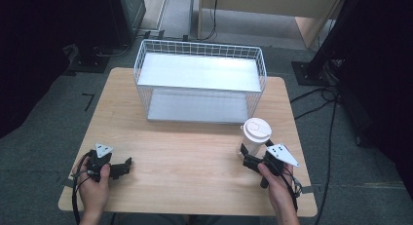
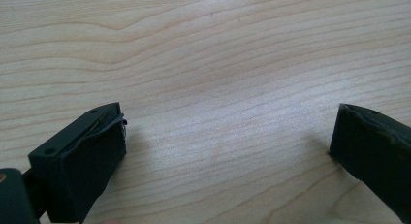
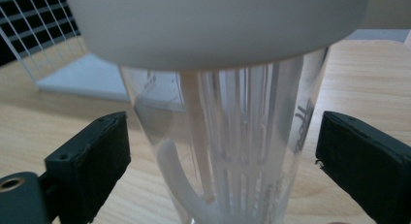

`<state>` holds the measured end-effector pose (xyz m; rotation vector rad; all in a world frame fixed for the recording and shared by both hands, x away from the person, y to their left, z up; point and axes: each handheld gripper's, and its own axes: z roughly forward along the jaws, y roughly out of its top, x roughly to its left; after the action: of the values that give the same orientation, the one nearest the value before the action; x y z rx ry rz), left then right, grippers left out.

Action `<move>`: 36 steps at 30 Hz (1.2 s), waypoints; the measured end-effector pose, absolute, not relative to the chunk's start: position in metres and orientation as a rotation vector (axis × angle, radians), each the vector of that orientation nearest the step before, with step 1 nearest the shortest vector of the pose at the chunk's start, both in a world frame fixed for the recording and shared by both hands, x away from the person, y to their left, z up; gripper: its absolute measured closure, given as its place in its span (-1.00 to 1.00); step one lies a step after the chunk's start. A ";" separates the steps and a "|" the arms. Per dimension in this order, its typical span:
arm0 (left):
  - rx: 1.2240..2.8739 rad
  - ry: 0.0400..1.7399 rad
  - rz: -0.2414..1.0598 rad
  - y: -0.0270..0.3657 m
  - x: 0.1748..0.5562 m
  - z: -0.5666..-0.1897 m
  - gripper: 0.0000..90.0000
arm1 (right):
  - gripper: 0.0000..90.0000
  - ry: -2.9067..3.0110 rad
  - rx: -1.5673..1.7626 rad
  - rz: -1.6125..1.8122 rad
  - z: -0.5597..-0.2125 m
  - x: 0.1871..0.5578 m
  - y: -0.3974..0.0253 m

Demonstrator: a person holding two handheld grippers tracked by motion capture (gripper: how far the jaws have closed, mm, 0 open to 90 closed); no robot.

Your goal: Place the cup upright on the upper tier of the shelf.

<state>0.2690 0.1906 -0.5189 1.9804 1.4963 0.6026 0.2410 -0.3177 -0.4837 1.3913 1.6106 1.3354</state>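
Observation:
A clear plastic cup [image 1: 253,137] with a white lid stands upright on the wooden table [image 1: 185,152], right of centre. In the right gripper view the cup [image 3: 228,151] rises between the two black jaws, which stand apart on either side without touching it. My right gripper [image 1: 249,159] is open around the cup's lower part. At the table's front left my left gripper [image 1: 127,165] is open, low over bare wood [image 2: 218,88], with nothing between its jaws.
A white wire basket [image 1: 199,81] with two grey shelves stands at the back middle of the table. Cables [image 1: 321,96] run over the floor to the right. Dark stands and furniture surround the table.

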 end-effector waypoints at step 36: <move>1.982 1.496 0.604 0.190 0.270 -0.519 -1.00 | -0.70 1.260 1.319 1.450 -0.479 0.249 -0.302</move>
<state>0.2703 0.1903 -0.5189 1.9821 1.4958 0.6036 0.2494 -0.3022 -0.4787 1.3190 1.2595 1.4504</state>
